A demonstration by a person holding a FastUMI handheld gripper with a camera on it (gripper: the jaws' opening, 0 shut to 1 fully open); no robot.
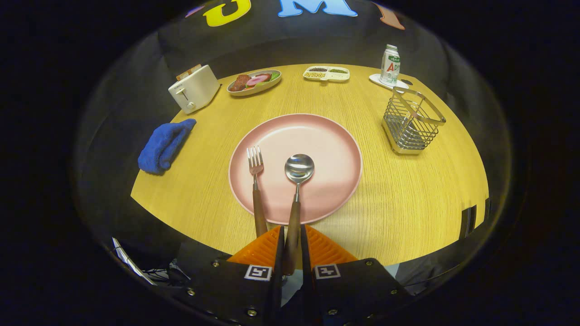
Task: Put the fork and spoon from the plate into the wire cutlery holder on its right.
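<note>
A pink plate (326, 149) lies in the middle of the round wooden table (408, 199). On its near left part rest a fork (256, 181) and, to the fork's right, a spoon (298, 174), both with brown wooden handles pointing toward me. My gripper (292, 240) is shut on the spoon's handle, which runs between the two fingers; the bowl lies on the plate ahead of them. The fork's handle passes just left of the left finger. The wire cutlery holder (411, 121) stands upright to the plate's right, beyond the fingers, with nothing in it.
A folded blue cloth (164, 145) lies left of the plate near the table edge. At the back stand a white toaster (194, 88), an oval dish of food (253, 81), a divided snack tray (326, 73) and a can (389, 64) on a white coaster.
</note>
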